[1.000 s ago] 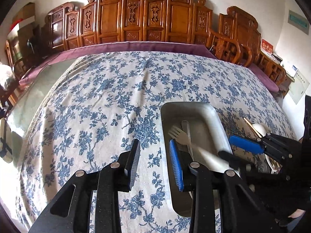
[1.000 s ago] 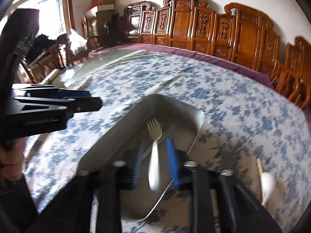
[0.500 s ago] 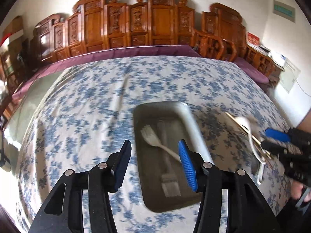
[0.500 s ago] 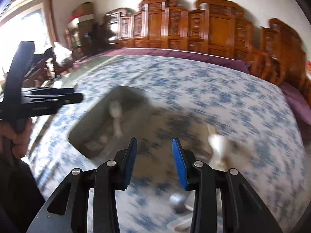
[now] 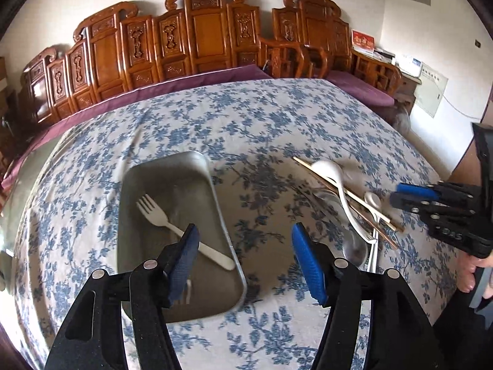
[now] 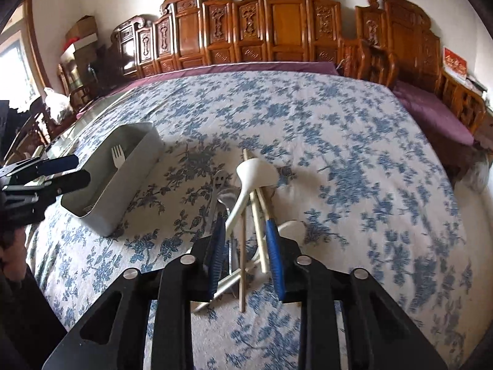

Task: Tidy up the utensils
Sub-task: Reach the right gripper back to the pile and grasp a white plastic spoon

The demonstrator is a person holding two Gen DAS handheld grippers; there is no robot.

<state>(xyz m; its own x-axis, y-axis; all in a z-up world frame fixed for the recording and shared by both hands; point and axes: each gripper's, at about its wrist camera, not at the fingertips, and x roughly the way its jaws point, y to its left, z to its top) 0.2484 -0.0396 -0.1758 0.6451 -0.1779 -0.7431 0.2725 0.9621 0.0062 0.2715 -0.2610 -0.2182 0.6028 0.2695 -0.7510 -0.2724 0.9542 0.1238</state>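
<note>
A grey metal tray [image 5: 215, 185] [image 6: 135, 166] lies on the flowered tablecloth with a white fork [image 5: 181, 231] [image 6: 118, 157] in it. To its right is a loose pile: a white ladle spoon [image 5: 326, 169] [image 6: 255, 172], wooden chopsticks [image 5: 354, 197] [image 6: 258, 228], a smaller white spoon [image 5: 372, 199] and metal spoons [image 6: 228, 197]. My left gripper [image 5: 246, 262] [image 6: 58, 172] hangs over the tray's right rim, its jaws opening with nothing between them. My right gripper [image 6: 245, 246] [image 5: 409, 194] is over the pile, jaws closing around the ladle's handle and the chopsticks; no firm pinch shows.
Blue-and-white cloth [image 5: 262, 117] covers the large table, with a purple cloth along its far edge. Carved wooden chairs [image 5: 209, 34] line the wall behind. A person's hand [image 5: 474, 274] holds the right gripper at the table's right side.
My right gripper swung from above the tray across to the utensil pile and its jaws narrowed. My left gripper shifted right toward the tray's rim and its jaws widened.
</note>
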